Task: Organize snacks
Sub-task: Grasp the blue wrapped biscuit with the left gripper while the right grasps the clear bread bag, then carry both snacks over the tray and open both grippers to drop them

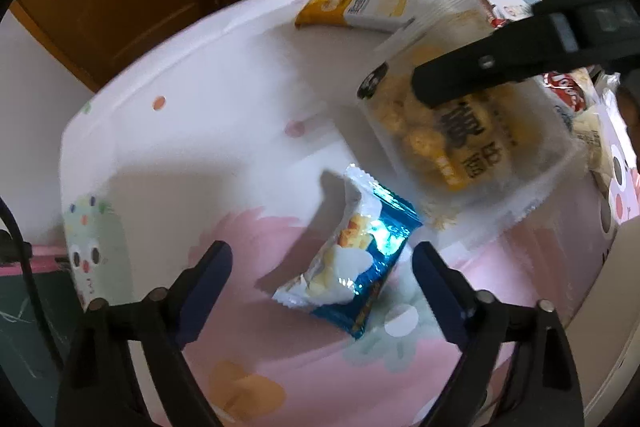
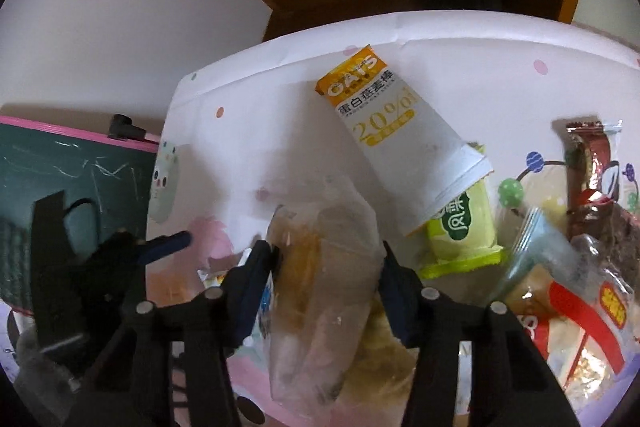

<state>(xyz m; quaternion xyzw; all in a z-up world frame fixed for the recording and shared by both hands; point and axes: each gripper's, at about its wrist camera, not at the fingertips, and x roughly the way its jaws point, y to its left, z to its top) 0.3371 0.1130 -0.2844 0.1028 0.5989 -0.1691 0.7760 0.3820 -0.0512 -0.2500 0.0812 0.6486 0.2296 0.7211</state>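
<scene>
Blue packet between the wide left tool's fingers

Left tool (image 1: 322, 269) gapes around the blue packet (image 1: 352, 267), long axis slanting far-right; right tool (image 2: 326, 267) grips the clear snack bag (image 2: 324, 267).

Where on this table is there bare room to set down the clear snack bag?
Free: the white stretch of tablecloth left of the clear snack bag, between the orange-and-white oat bar packet and the blue foil snack packet. Crowded: the right side, around the green packet and red-wrapped snacks.

A blue-and-white packet (image 1: 352, 259) lay flat between the open left fingers. A clear bag (image 1: 460, 131) of yellow puffs hung tilted, pinched by the right fingers.
</scene>
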